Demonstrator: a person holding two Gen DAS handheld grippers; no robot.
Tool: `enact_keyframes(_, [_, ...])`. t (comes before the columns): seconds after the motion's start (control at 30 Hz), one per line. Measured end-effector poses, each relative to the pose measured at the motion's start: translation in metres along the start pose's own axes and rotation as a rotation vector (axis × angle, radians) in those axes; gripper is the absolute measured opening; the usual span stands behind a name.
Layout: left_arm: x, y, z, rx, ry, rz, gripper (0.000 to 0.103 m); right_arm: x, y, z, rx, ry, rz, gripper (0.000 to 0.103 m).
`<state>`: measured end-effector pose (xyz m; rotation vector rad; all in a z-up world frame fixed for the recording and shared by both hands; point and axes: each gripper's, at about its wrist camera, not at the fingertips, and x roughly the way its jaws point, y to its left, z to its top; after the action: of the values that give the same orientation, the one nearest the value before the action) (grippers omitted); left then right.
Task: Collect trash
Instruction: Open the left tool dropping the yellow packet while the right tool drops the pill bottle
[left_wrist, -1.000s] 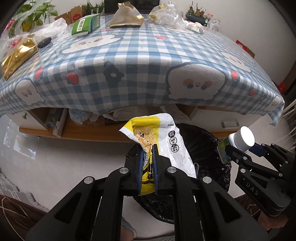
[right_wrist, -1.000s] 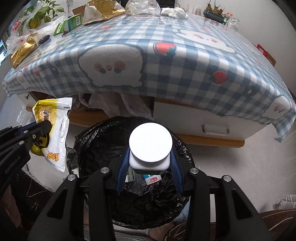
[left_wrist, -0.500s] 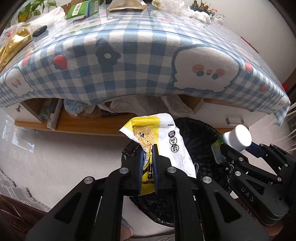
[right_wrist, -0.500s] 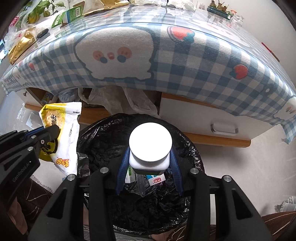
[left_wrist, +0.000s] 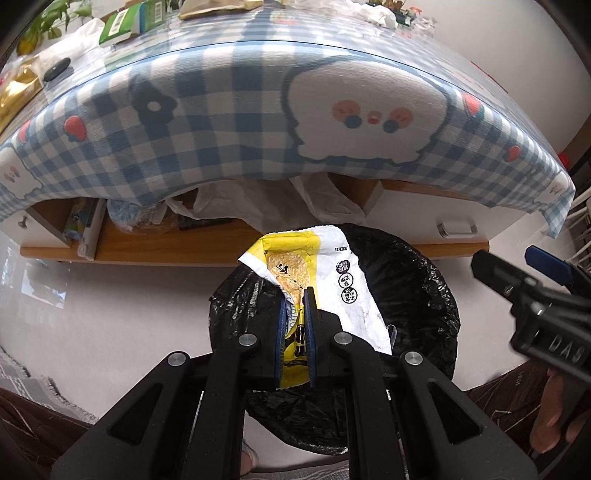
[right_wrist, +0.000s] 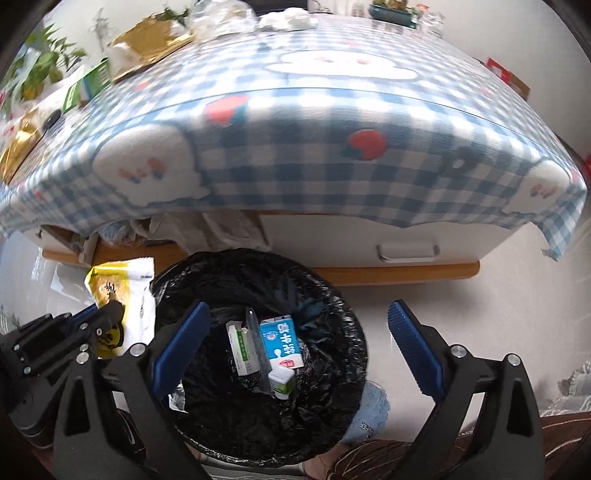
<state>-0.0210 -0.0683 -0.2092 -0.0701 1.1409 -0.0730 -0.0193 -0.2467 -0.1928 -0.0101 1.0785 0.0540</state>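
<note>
My left gripper (left_wrist: 294, 325) fingers pinch the yellow-white snack wrapper (left_wrist: 325, 273) over the black-lined trash bin (left_wrist: 417, 295), near its 9 o'clock rim. Right gripper (right_wrist: 295, 343) spread wide, empty; white bottle (right_wrist: 282, 382) and cartons already binned. Wrappers on the table (right_wrist: 314, 122) remain.

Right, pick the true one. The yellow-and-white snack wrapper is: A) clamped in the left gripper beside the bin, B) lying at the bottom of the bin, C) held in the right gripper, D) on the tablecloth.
A: the left gripper is shut on the snack wrapper, at the rim of the black-lined bin; the right gripper is open and empty.
</note>
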Motion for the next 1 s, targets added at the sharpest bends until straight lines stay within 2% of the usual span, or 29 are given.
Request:
enact_keyframes(0.17, [0.001,-0.014,0.003,0.009,0.006,-0.014,0.009,-0.010,-0.020,0.004,0.012,-0.011,-0.024,0.094])
enact_keyframes(0.47, [0.002,-0.045,0.004,0.057,0.007,-0.045,0.009,-0.022,-0.031,0.007,0.013,-0.040,-0.037,0.095])
enact_keyframes(0.63, [0.000,-0.050,0.004,0.071,-0.008,-0.036,0.015,-0.023,-0.027,0.006,-0.012,-0.049,-0.047,0.095])
enact_keyframes(0.67, [0.000,-0.049,0.004,0.067,-0.012,-0.034,0.019,-0.023,-0.025,0.006,-0.015,-0.050,-0.049,0.095])
enact_keyframes(0.8, [-0.007,-0.045,0.007,0.035,-0.030,-0.031,0.053,-0.023,-0.021,0.006,-0.028,-0.053,-0.050,0.095])
enact_keyframes(0.87, [-0.010,-0.043,0.008,0.032,-0.042,-0.021,0.058,-0.023,-0.020,0.006,-0.033,-0.055,-0.053,0.095])
enact_keyframes(0.97, [-0.014,-0.038,0.009,0.022,-0.056,-0.006,0.075,-0.023,-0.018,0.006,-0.034,-0.058,-0.053,0.095])
enact_keyframes(1.0, [-0.016,-0.035,0.010,0.018,-0.060,-0.010,0.076,-0.023,-0.018,0.007,-0.033,-0.060,-0.053,0.095])
